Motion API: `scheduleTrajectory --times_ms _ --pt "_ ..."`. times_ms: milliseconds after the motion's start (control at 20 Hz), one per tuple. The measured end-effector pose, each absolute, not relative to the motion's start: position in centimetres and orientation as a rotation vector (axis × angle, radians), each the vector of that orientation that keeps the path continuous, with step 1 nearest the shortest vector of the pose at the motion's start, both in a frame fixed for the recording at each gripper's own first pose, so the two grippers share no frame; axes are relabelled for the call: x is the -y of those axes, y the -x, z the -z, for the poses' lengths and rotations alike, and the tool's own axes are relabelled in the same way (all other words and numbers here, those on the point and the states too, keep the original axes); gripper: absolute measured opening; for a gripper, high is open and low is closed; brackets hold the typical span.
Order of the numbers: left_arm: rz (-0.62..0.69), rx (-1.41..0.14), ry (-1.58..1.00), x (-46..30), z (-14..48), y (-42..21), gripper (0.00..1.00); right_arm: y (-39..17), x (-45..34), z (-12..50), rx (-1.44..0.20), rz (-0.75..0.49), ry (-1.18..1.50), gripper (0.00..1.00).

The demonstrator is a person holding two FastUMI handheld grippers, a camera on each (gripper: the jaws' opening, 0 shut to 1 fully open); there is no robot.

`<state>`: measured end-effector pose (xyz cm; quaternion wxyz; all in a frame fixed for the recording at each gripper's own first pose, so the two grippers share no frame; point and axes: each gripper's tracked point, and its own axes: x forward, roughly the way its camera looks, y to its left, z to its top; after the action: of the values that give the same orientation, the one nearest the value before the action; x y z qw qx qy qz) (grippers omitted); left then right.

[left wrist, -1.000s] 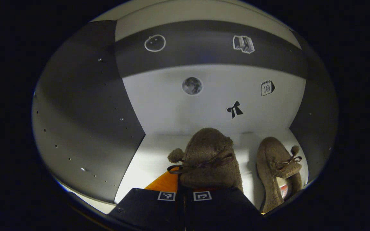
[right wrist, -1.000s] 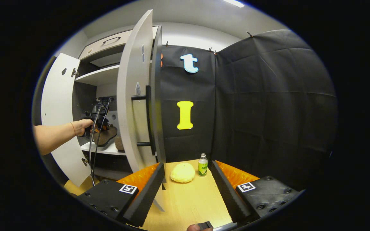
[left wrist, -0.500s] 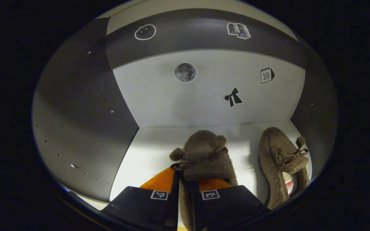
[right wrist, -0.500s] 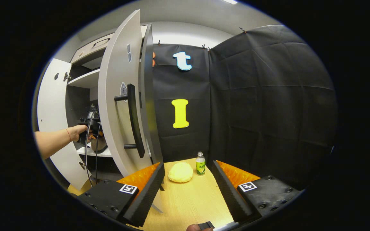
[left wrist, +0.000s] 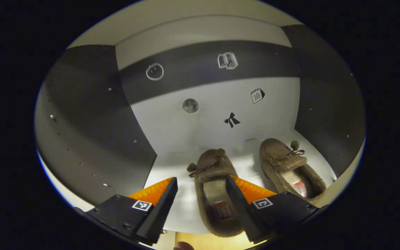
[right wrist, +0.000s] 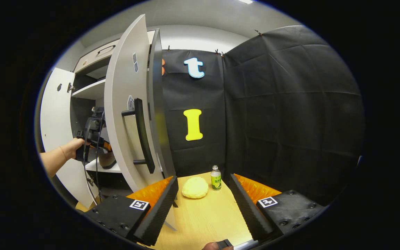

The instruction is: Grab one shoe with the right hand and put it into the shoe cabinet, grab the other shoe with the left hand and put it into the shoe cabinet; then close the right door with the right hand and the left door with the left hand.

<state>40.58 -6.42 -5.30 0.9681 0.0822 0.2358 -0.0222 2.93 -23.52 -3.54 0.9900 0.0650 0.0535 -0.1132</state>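
Observation:
Two brown fuzzy slippers rest side by side on the white cabinet shelf [left wrist: 172, 205]. The left slipper [left wrist: 215, 189] lies between the fingers of my left gripper [left wrist: 200, 201], which is open and not touching it. The right slipper [left wrist: 288, 166] sits farther right, near the cabinet's side wall. In the right gripper view my right gripper [right wrist: 203, 205] is open with nothing in it, over the wooden table [right wrist: 203, 218]. The open right door [right wrist: 125, 111] with its dark bar handle [right wrist: 142, 135] stands just left of it. The open left door [right wrist: 56, 125] stands farther left, where a hand holds the left gripper [right wrist: 94, 135] at the shelf.
A yellow bun-like object [right wrist: 194, 187] and a small green-labelled bottle [right wrist: 215, 177] stand on the table ahead of the right gripper. Black cloth walls close off the back and right. Another shelf [right wrist: 89, 91] and a drawer sit above in the cabinet.
My left gripper has opened, let go of the left slipper on the shelf and drawn back. The right gripper view has shifted slightly, with the right door now a bit nearer.

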Motion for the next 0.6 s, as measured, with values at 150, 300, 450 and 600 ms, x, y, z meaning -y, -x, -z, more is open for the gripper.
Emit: scheduleTrajectory --times_ms 150,300,450,600 --pt "0.071 -0.396 -0.175 6.7 2.6 -37.6 0.96 -4.0 23.7 2.0 -0.084 0.214 -0.122 0.98" --pt "0.091 -0.281 -0.164 7.2 -1.0 -34.0 0.96 -5.6 24.2 0.2 -0.062 0.200 -0.150 0.98" --pt "0.125 -0.200 -0.089 8.1 -3.4 -29.6 0.96 -7.2 24.2 -0.7 -0.051 0.180 -0.181 0.98" --pt "0.138 -0.137 -0.047 7.7 -4.9 -25.1 0.92 -8.3 23.6 -1.6 -0.036 0.162 -0.196 0.98"
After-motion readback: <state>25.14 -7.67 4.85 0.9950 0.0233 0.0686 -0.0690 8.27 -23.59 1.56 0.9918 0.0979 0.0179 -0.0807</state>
